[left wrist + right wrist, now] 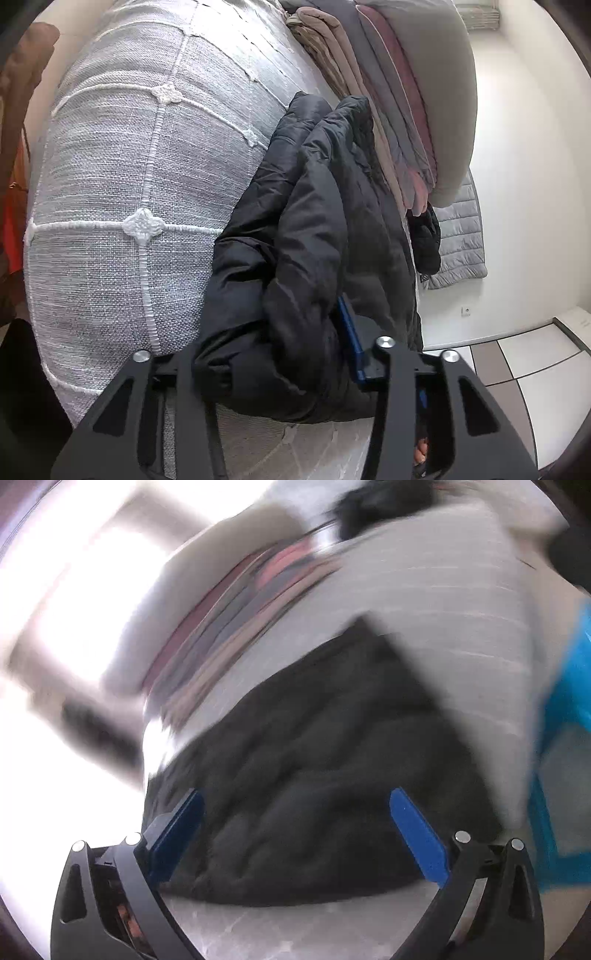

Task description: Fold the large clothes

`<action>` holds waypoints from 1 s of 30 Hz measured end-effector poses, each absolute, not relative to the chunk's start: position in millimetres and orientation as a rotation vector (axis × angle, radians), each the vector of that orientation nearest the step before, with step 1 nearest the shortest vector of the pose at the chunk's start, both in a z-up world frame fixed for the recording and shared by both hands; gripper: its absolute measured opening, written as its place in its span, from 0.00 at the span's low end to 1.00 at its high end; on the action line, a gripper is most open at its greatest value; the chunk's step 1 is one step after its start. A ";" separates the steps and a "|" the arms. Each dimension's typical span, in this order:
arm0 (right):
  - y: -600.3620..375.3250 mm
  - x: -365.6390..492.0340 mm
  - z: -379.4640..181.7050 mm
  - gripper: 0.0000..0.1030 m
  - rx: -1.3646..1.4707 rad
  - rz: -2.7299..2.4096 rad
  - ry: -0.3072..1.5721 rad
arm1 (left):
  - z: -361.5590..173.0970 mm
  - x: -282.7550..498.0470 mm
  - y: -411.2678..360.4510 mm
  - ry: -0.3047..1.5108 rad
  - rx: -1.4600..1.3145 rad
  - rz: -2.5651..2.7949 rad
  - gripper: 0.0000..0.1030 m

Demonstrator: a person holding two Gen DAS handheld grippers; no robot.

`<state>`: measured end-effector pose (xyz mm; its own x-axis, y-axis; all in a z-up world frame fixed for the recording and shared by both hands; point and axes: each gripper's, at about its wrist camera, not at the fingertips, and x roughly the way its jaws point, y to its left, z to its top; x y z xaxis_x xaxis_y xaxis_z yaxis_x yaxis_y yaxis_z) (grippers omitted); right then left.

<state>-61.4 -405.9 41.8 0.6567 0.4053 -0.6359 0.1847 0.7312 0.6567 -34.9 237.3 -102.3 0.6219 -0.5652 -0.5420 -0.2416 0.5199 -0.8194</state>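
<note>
A black puffy jacket (pixel 314 229) lies bunched along the right edge of a bed with a grey woven bedspread (pixel 129 166). My left gripper (pixel 280 332) is shut on a thick fold of the jacket at its near end. The fabric bulges up between the fingers; the right blue pad (pixel 349 332) presses its side and the left pad is buried in cloth. In the blurred right wrist view, the same jacket (pixel 314 775) spreads on the bedspread (pixel 443 609). My right gripper (pixel 295 794) hovers over it, open wide, with nothing gripped between its blue pads (pixel 417 834).
A stack of folded clothes (pixel 388 110) lies along the bed's far right side, just behind the jacket. A grey quilted piece (pixel 461 240) hangs off that edge above the tiled floor (pixel 535 387). A bright blue object (pixel 569 701) shows blurred at the right.
</note>
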 end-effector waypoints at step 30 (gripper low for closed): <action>-480.5 -64.1 -56.5 0.21 1.258 0.168 0.825 | -101.2 -28.3 236.2 0.920 -1.032 -0.227 0.28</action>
<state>-64.1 -480.5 -56.5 0.7082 0.5381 -0.4571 0.3162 0.3371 0.8868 -28.3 236.2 -101.2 0.6195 -0.5620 -0.5481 -0.2421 0.5274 -0.8144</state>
